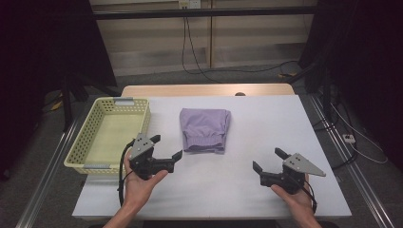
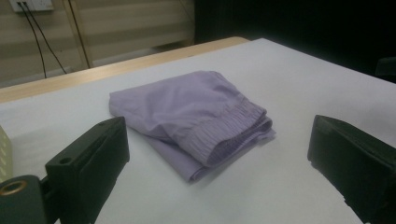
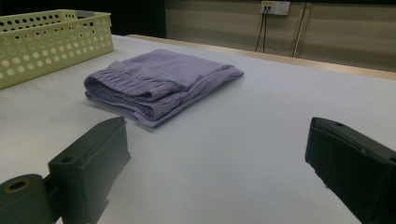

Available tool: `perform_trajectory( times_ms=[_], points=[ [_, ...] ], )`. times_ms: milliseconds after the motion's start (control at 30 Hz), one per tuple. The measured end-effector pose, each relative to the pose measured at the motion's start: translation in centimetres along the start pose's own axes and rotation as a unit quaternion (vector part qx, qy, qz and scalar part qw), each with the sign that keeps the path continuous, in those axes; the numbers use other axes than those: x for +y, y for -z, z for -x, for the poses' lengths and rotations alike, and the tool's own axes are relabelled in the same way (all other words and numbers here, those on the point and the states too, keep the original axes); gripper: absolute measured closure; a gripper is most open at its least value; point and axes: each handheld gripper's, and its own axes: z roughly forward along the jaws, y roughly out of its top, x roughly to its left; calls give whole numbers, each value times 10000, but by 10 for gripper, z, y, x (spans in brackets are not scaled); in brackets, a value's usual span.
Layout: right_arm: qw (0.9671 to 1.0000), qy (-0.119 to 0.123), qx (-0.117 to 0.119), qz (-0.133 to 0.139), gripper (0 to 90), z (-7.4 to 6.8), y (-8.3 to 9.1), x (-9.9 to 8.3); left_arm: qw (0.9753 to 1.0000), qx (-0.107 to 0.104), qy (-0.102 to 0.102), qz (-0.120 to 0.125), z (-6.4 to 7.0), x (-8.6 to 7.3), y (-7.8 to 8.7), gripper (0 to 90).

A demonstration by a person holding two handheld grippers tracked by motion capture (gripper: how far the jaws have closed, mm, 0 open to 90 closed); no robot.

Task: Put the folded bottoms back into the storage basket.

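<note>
Lilac folded shorts (image 1: pixel 205 129) with gathered elastic waistband, flat on white table (image 1: pixel 266 137); left gripper (image 1: pixel 166 147), right gripper (image 1: pixel 267 159), fingers spread wide, empty

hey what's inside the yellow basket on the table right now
The yellow basket looks empty: its bare floor shows in the high view. Its near wall hides a strip of the floor, so something flat there can't be ruled out.

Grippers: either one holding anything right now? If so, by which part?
Nothing is held. The left gripper and right gripper both stand open above the table, apart from the folded purple garment and the yellow basket.
</note>
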Motion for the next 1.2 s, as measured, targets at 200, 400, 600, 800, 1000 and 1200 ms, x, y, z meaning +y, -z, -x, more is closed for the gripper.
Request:
perform_trajectory(
  times_ms=[200, 400, 600, 800, 1000, 1200],
  points=[
    [10000, -58, 29, 32, 59, 0, 2, 0, 9997, -72, 134, -176, 1, 3, -10, 57],
    [10000, -56, 71, -1, 60, -1, 1, 0, 9995, -120, 5, -277, 12, 14, -23, 54],
    [10000, -17, 94, 23, 60, -2, 3, 0, 9991, -153, -117, -371, 15, 24, -36, 46],
    [9999, -32, 102, -13, 60, -2, 1, -1, 9979, -349, 74, -535, 12, 28, -48, 61],
    [9999, -37, 106, -16, 60, -2, 1, -1, 9982, -236, 46, -552, 8, 30, -58, 54],
    [9999, -48, 111, -33, 59, -1, 1, -1, 9982, -120, 207, -545, -2, 33, -69, 51]
  ],
)
